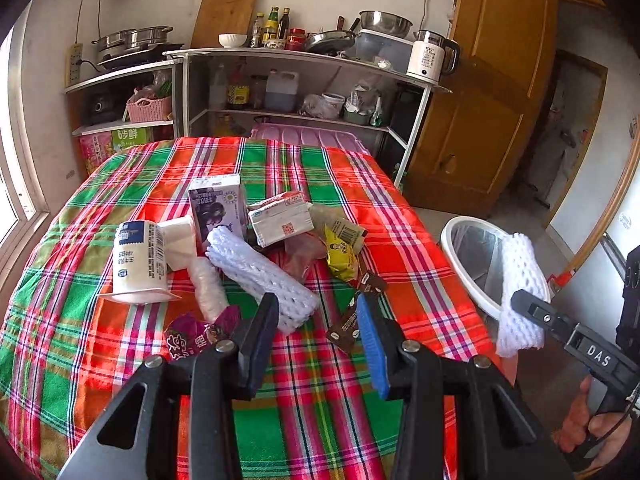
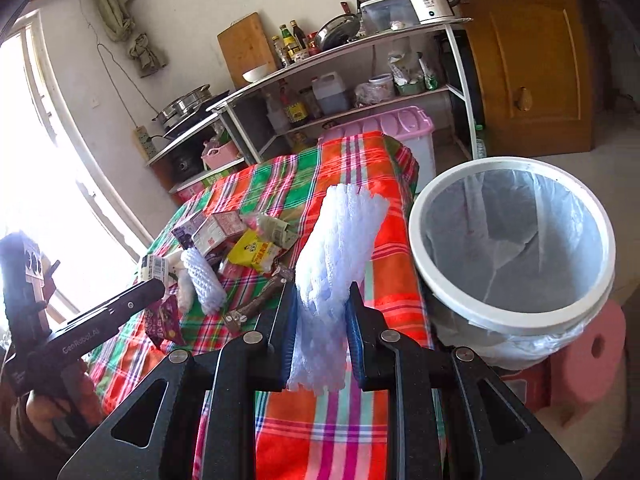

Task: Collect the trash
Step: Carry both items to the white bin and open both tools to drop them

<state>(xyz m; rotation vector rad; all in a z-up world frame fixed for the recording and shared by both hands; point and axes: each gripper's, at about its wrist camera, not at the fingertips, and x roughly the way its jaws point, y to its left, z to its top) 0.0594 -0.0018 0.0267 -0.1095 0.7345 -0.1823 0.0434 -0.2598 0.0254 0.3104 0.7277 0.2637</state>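
Fingers, right gripper (image 2: 322, 332): pinching white foam net (image 2: 336, 264) beside lined bin (image 2: 440, 280); carry step, release over bin next. Left gripper (image 1: 318, 320): spread above tabletop (image 1: 320, 168) trash.

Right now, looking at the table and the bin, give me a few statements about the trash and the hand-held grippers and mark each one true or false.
1. The right hand-held gripper grips a white foam net. True.
2. The left hand-held gripper grips the yogurt cup. False: it is open and holds nothing.
3. The bin has a plastic liner. True.
4. A second foam net lies on the tablecloth. True.
5. The purple carton is in the bin. False: it is on the table.
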